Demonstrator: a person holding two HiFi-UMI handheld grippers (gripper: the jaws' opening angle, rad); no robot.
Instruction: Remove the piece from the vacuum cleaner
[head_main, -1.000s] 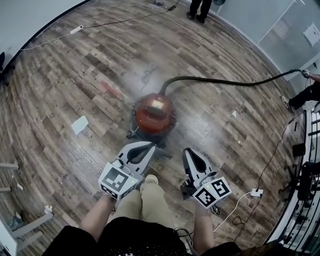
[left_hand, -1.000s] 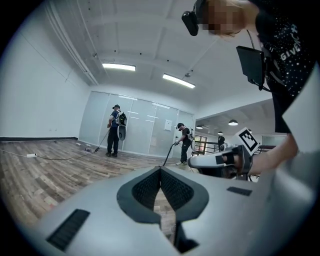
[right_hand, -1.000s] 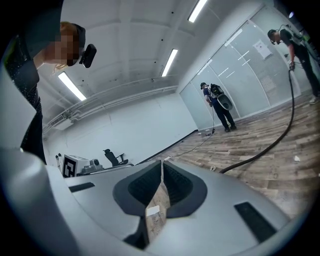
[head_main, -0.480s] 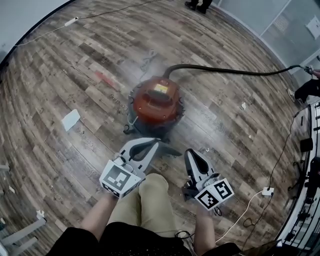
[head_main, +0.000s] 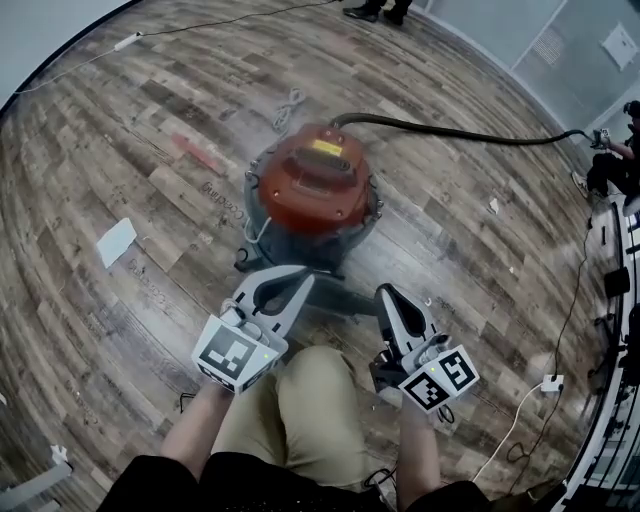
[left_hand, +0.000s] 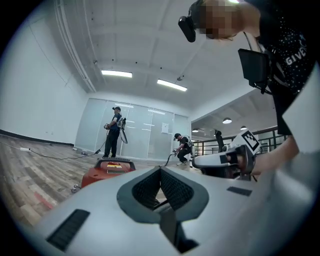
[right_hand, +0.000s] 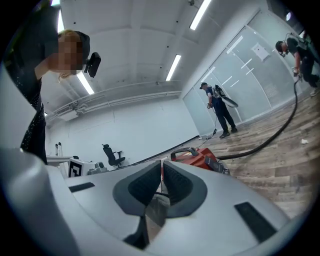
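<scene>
The red vacuum (head_main: 315, 190) stands on the wood floor (head_main: 120, 140) at 12 o'clock from both claws, near their tips but not touched by either. Its black hose (head_main: 450, 130) leaves the top rim and runs across the floor toward 2 o'clock, out to a person at the frame's edge.

The left claw (head_main: 303, 277) is pressed together with nothing between its ribbed pads; in its own view the two pads meet in a thin line and the vacuum sits low at 10 o'clock behind them. The right claw (head_main: 385, 292) is also pressed together and empty, with the vacuum's handle showing just past its tip at 1 o'clock in its own view. The two claws lie side by side, apart from each other, both pointing toward the vacuum, above the wearer's bent knee (head_main: 300, 400).

A sheet of paper (head_main: 117, 241) lies on the floor at 8 o'clock from the vacuum, well apart from it.
</scene>
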